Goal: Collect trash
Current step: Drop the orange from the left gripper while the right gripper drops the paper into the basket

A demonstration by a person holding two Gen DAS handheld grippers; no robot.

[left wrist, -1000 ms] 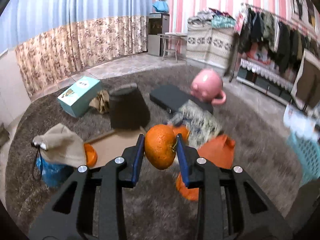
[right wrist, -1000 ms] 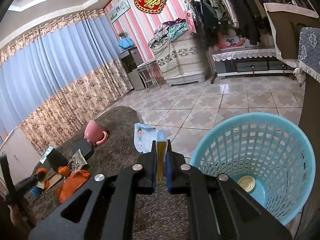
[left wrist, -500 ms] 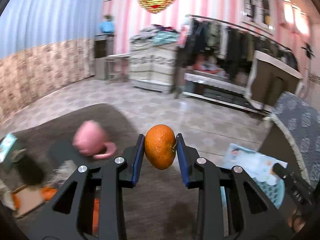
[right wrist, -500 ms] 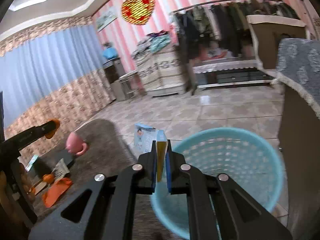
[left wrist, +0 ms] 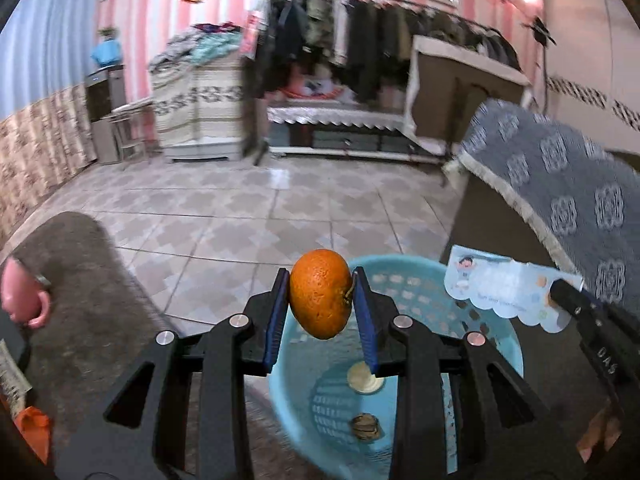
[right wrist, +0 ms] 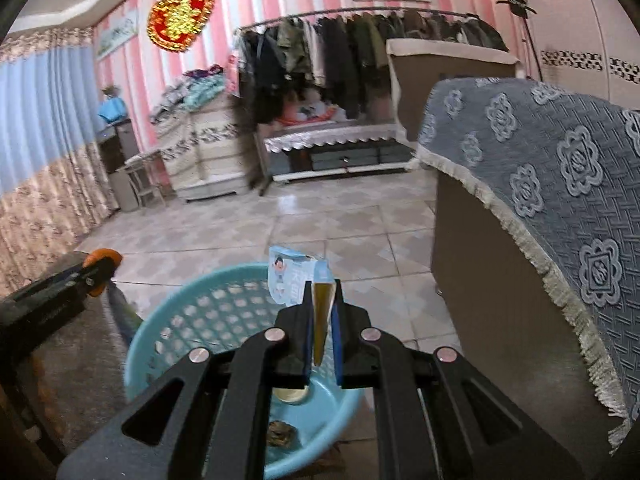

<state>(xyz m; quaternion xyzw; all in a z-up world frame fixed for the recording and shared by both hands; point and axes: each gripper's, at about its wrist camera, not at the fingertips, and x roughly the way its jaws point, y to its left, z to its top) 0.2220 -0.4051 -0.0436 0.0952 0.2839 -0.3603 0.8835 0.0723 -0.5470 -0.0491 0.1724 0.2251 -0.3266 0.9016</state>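
Note:
My left gripper [left wrist: 320, 294] is shut on an orange [left wrist: 320, 294] and hangs over the near rim of a light-blue plastic basket [left wrist: 416, 296]. Two small pieces of rubbish lie on the basket's bottom. My right gripper [right wrist: 323, 300] is shut on a flat pale-blue snack packet [right wrist: 288, 276] printed with a cartoon, held above the basket [right wrist: 200, 304]. In the left wrist view that packet [left wrist: 508, 288] and the right gripper's fingers [left wrist: 576, 304] come in from the right. In the right wrist view the left gripper with the orange [right wrist: 104, 258] shows at the left.
A cabinet draped with a grey patterned cloth [right wrist: 552, 168] stands right beside the basket. The brown rug [left wrist: 76, 280] at the left holds a pink mug [left wrist: 20, 292] and an orange bag [left wrist: 36, 420]. Tiled floor [left wrist: 248, 208] stretches to a clothes rack [left wrist: 360, 40].
Both grippers swung right from the rug's litter to above the blue basket. The left still holds the orange, the right still holds the packet; the basket now sits under both.

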